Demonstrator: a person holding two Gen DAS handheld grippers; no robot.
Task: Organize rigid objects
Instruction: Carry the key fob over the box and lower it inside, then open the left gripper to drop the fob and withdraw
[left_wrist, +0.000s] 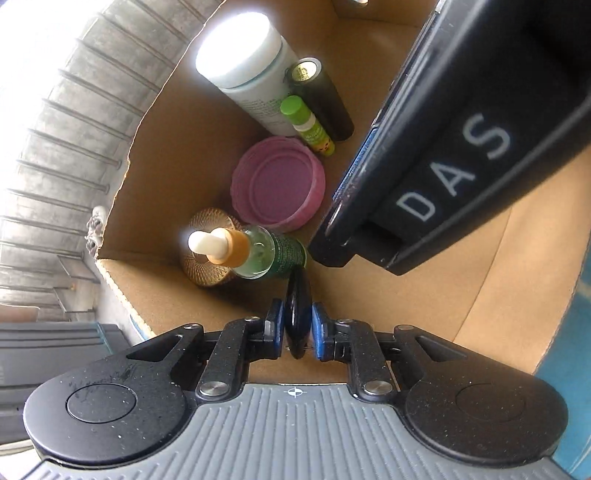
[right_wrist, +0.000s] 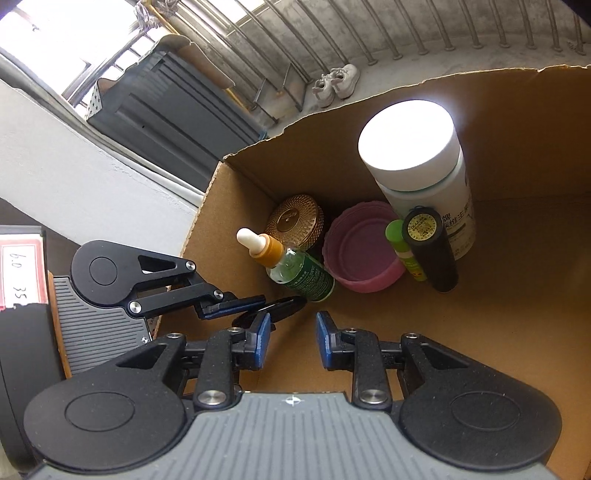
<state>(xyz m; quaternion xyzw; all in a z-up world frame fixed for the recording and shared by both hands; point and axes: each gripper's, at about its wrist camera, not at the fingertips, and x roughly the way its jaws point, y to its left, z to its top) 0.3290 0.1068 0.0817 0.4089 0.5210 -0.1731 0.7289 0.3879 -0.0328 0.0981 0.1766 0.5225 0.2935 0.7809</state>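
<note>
My left gripper (left_wrist: 298, 325) is shut on a flat black disc-shaped object (left_wrist: 297, 310), held edge-on inside the cardboard box (left_wrist: 177, 155). The disc also shows in the right wrist view (right_wrist: 273, 310), held by the left gripper (right_wrist: 240, 308) at the box's left wall. My right gripper (right_wrist: 291, 336) is open and empty above the box interior. In the box stand a white bottle (right_wrist: 417, 166), a black tube (right_wrist: 430, 251), a green stick (right_wrist: 404, 251), a pink lid (right_wrist: 364, 251), a gold round case (right_wrist: 295, 221) and a green dropper bottle (right_wrist: 291, 266).
The right gripper's black body marked "DAS" (left_wrist: 454, 155) hangs over the box at upper right. Outside the box are a railing (right_wrist: 369, 33), white shoes (right_wrist: 336, 83), a dark crate (right_wrist: 162, 99) and a labelled box (right_wrist: 22, 269) at left.
</note>
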